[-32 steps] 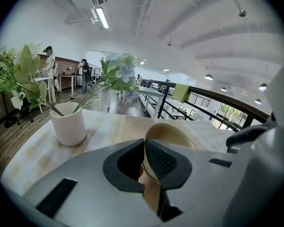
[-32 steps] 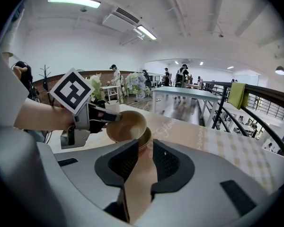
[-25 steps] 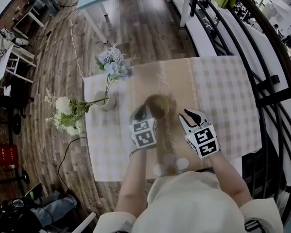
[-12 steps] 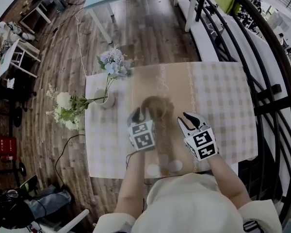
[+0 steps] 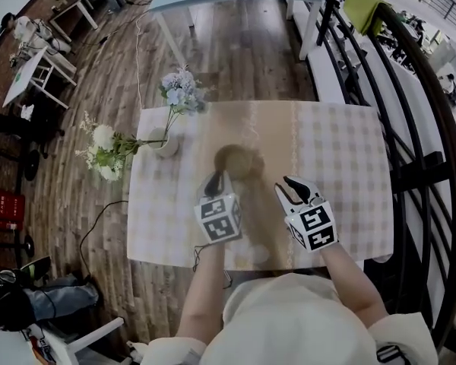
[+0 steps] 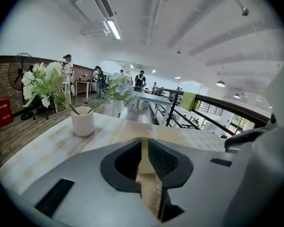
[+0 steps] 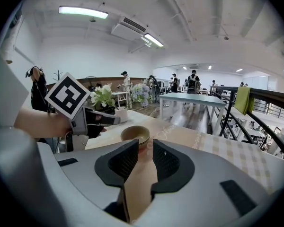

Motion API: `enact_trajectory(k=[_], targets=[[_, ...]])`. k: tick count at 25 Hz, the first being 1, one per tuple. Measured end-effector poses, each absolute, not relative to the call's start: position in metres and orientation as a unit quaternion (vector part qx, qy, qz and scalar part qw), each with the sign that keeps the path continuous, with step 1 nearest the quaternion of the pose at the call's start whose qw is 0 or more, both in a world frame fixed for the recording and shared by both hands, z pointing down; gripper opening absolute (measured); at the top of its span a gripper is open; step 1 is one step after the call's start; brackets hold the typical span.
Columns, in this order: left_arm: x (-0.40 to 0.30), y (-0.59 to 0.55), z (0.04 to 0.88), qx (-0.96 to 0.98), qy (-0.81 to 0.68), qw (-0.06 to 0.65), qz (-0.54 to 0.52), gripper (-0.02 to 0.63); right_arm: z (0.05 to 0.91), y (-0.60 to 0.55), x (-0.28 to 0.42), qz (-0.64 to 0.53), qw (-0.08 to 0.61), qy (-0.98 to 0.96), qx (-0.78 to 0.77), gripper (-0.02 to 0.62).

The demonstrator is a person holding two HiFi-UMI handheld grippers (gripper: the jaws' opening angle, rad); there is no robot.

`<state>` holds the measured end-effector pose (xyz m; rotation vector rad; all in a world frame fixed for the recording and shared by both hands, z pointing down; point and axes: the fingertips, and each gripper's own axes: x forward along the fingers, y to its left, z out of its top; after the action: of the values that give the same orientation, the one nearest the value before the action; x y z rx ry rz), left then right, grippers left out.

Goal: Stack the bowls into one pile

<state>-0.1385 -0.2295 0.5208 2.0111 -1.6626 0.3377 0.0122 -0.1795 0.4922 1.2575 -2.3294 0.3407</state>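
Observation:
A brown pile of bowls point(image 5: 239, 160) stands on the tan runner in the middle of the checked table point(image 5: 342, 158). My left gripper point(image 5: 219, 179) sits just left of the pile and a little nearer to me, its jaws drawn together and empty. My right gripper point(image 5: 292, 186) rests to the pile's right, apart from it, and is shut on nothing. In the right gripper view the top bowl point(image 7: 136, 135) shows beyond the right gripper point(image 7: 145, 145), with the left gripper point(image 7: 109, 118) beside it. Between the jaws of the left gripper point(image 6: 144, 143), only a tan sliver of the bowls point(image 6: 145, 168) shows.
A white vase point(image 5: 165, 144) with white and blue flowers point(image 5: 106, 154) stands at the table's left side, also the vase point(image 6: 83, 122). A black railing point(image 5: 422, 166) runs along the right. Wooden floor lies beyond the far edge, with another table point(image 7: 199, 100) behind.
The head view has shifted, so the table sits a little higher and further off in frame. Both grippers stay beside the pile, and the bowls have not moved.

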Motion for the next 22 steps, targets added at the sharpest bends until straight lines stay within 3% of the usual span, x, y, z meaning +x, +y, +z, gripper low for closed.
enact_trajectory(k=[22], targets=[[-0.053, -0.103, 0.474, 0.750, -0.611, 0.235, 0.089, 0.014, 0.454, -0.098, 0.076, 0.090, 0.182, -0.872, 0.446, 0.034]])
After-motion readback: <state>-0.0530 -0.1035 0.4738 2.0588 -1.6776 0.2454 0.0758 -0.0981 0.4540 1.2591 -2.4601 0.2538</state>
